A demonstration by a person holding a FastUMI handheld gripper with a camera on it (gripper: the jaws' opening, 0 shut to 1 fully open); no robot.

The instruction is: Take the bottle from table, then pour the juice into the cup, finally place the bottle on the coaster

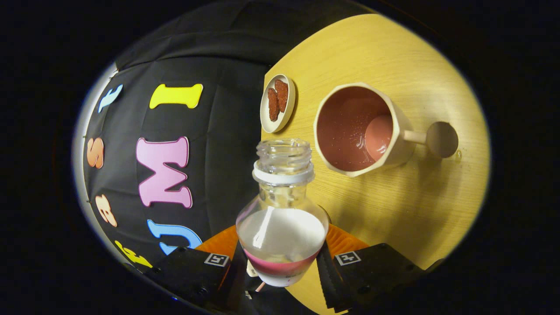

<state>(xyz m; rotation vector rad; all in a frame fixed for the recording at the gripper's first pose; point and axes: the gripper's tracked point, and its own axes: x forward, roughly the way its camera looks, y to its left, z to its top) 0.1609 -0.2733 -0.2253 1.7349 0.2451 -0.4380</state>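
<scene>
My gripper (282, 262) is shut on a clear plastic bottle (282, 218), one finger pressing on each side of its body. The bottle has no cap, a white neck ring and white liquid inside that does not reach the neck. The whole view is rolled sideways, so the wooden table (393, 210) stands steeply tilted. Beyond the bottle's mouth stands a cream faceted cup (363, 129) with a handle, holding pinkish liquid. Beside the cup's handle lies a small round tan coaster (442, 139).
A small cream dish (278, 103) with two reddish-brown pieces sits near the table's far edge, past the cup. The black booth wall (218, 131) rises behind that edge. A few drops glisten on the wood by the coaster.
</scene>
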